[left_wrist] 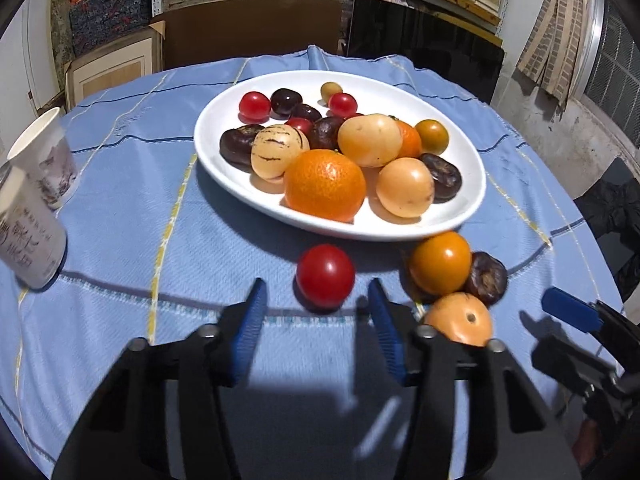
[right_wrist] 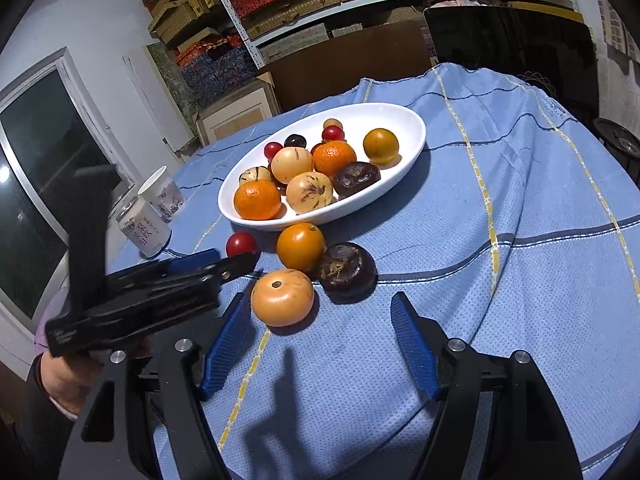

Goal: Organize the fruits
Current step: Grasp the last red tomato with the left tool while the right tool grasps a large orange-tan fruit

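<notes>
A white oval plate (left_wrist: 224, 160) (right_wrist: 404, 120) on the blue cloth holds several fruits: oranges, pale melons, red tomatoes, dark chestnut-like fruits. Loose on the cloth in front of it lie a red tomato (left_wrist: 325, 275) (right_wrist: 241, 244), an orange-yellow fruit (left_wrist: 440, 262) (right_wrist: 301, 247), a dark fruit (left_wrist: 486, 278) (right_wrist: 347, 272) and a pale orange fruit (left_wrist: 460, 318) (right_wrist: 282, 297). My left gripper (left_wrist: 318, 294) (right_wrist: 240, 260) is open, its jaws either side of the red tomato and just short of it. My right gripper (right_wrist: 320, 312) is open and empty just before the pale orange fruit; one of its blue pads (left_wrist: 570, 314) shows in the left wrist view.
A paper cup (left_wrist: 46, 160) (right_wrist: 162, 194) and a can (left_wrist: 28, 236) (right_wrist: 144, 232) stand at the table's left. Shelves with boxes, a cardboard sheet and a dark panel (left_wrist: 424, 52) stand behind the table. The cloth hangs over the round table's edge on the right.
</notes>
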`<state>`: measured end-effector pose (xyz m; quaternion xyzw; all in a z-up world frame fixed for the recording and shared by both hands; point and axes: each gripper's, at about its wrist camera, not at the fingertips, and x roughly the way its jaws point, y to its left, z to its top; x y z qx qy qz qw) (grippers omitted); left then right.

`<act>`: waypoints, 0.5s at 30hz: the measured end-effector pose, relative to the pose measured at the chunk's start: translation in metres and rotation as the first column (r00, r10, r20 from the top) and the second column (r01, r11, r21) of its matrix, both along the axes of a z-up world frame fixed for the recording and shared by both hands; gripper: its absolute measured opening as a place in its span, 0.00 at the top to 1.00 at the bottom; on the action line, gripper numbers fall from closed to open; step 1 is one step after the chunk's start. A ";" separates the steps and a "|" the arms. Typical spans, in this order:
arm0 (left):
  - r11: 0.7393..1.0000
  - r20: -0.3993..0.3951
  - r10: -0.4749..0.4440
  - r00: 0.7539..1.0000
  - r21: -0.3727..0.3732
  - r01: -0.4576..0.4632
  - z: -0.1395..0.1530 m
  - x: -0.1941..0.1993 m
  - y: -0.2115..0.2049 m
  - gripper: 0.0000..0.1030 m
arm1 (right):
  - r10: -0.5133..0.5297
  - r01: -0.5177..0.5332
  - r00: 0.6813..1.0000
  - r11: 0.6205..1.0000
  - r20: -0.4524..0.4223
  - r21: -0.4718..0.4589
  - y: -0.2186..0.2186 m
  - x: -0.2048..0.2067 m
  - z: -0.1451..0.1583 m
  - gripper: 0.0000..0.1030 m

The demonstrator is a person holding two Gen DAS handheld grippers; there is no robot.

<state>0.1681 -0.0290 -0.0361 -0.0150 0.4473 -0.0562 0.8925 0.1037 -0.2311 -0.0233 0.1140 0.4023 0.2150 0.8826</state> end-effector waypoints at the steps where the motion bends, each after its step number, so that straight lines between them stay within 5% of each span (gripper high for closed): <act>1: 1.000 -0.003 -0.002 1.000 -0.006 0.002 -0.001 0.004 0.000 0.66 | 0.001 -0.001 1.000 1.000 0.001 -0.003 0.000 0.000 0.000 0.29; 2: 1.000 0.006 -0.014 1.000 -0.017 0.014 0.000 0.005 -0.001 0.73 | 0.004 -0.004 1.000 1.000 0.002 -0.007 0.001 0.000 0.000 0.29; 15: 0.999 0.009 -0.031 0.999 -0.028 0.031 0.009 -0.024 0.015 0.73 | 0.130 -0.136 0.990 0.980 -0.051 -0.143 0.053 0.001 -0.011 0.29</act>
